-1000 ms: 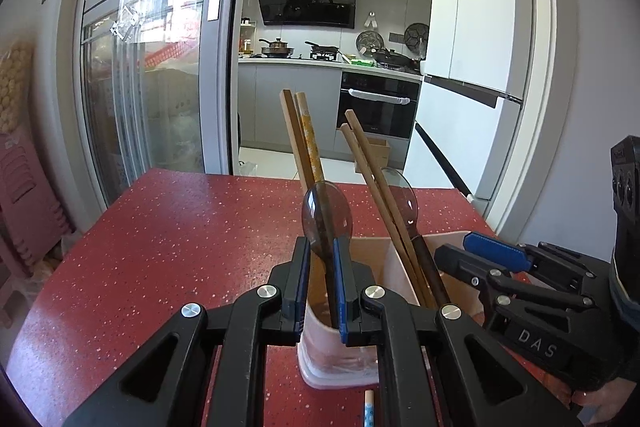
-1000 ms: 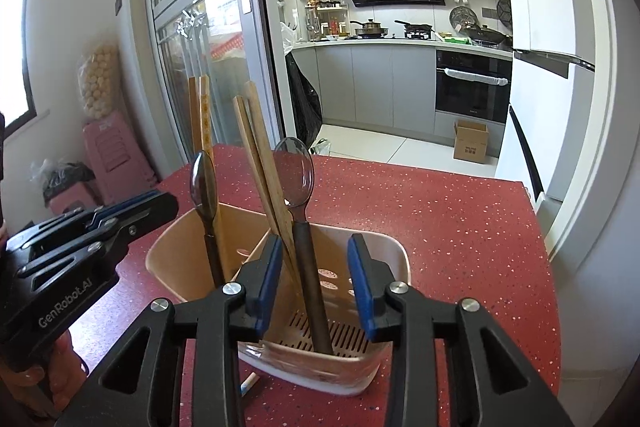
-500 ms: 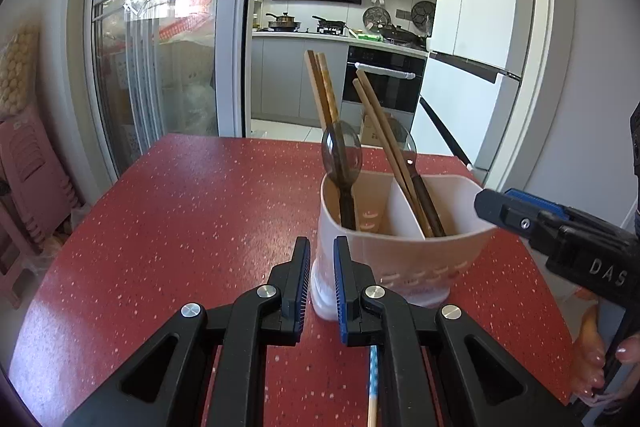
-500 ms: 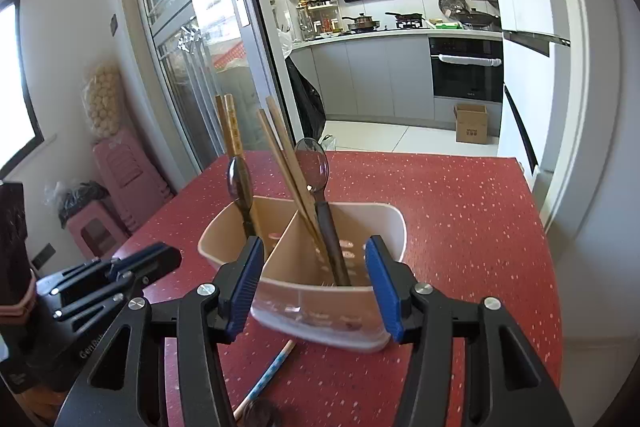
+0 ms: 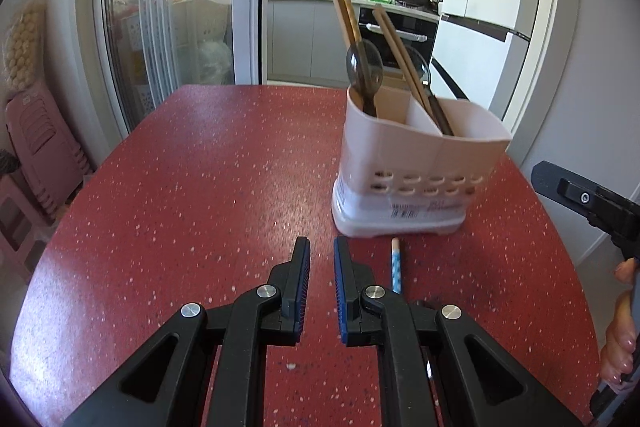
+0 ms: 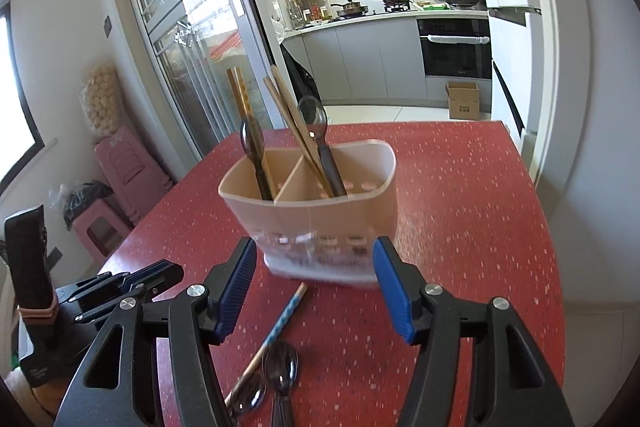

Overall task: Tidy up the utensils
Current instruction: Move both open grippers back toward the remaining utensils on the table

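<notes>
Right wrist view: the utensil holder stands on the red surface. The right gripper, fingers just opened and empty, and left gripper, nearly together and empty, sit near it; a near-lying spoon must be grasped next.

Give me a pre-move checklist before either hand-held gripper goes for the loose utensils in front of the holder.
1. Left hand-held gripper empty: ok, jaws nearly shut with nothing between them.
2. Right hand-held gripper empty: ok, jaws have just been opening, nothing between the pads.
3. Utensil holder upright on the red table: ok.
4. Room in the holder: ok, each of its two compartments holds one spoon and chopsticks, with space left.
5. Loose items reachable: ok, blue-patterned chopstick and two dark spoons lie flat in front of the holder.
6. Spoons separable: cannot tell, their bowls lie close together and the right gripper's frame hides part of them.
</notes>
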Tool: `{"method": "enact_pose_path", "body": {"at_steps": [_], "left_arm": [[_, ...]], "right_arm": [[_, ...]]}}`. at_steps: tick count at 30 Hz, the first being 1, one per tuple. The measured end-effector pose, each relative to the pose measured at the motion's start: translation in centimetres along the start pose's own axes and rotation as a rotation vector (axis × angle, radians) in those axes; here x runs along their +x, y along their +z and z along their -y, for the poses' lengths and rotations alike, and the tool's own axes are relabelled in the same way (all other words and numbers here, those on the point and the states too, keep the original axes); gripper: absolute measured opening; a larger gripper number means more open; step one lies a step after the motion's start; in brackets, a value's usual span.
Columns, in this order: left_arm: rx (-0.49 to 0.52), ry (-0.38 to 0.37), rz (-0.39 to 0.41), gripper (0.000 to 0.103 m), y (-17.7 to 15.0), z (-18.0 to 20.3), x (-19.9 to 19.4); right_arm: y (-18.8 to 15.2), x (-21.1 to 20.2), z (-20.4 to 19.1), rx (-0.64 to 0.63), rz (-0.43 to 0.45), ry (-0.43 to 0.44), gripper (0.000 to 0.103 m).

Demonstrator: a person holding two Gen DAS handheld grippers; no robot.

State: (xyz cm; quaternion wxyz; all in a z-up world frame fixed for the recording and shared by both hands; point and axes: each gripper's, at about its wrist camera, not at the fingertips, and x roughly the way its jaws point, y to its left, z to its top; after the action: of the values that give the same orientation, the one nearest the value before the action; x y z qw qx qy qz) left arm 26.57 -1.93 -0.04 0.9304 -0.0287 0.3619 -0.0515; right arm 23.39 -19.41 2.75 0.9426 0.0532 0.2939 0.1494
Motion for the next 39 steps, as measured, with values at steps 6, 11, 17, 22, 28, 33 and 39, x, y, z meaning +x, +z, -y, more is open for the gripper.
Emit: {"method": "enact_pose_path", "body": {"at_steps": [6,11,17,22,28,33,39], "left_arm": [[0.008,-0.011,-0.04,0.041,-1.8,-0.1,-0.4],[0.028,-0.006,-0.075,0.041,-3.1,0.2,-0.6],[0.032,-0.004,-0.095,0.041,-4.5,0.1,-1.0],[-0.009,0.001,-0.117,0.041,-6.2,-0.8,-1.6],[-0.085,0.04,-0.08,0.103,-8.2,-2.8,-3.9],[-0.095,0.058,-0.078,0.103,-9.1,-4.0,-4.6],[-0.113,0.057,-0.079,0.103,-9.3,-4.4,-5.1]], "right_arm": [[-2.3,-0.3,-0.1,0.006,-0.041,-0.014,0.069],[-3.6,-0.3,0.2,0.037,-0.087,-0.012,0.073],[-5.1,-0.3,0.5,0.064,-0.139,-0.016,0.08],[-6.5,-0.1,0.7,0.094,-0.183,-0.019,0.081],[-7.8,-0.2,0.8,0.115,-0.221,-0.025,0.081],[-9.1,-0.3,0.5,0.097,-0.264,-0.04,0.089],[-10.6,-0.4,0.5,0.112,-0.277,-0.042,0.103]]}}
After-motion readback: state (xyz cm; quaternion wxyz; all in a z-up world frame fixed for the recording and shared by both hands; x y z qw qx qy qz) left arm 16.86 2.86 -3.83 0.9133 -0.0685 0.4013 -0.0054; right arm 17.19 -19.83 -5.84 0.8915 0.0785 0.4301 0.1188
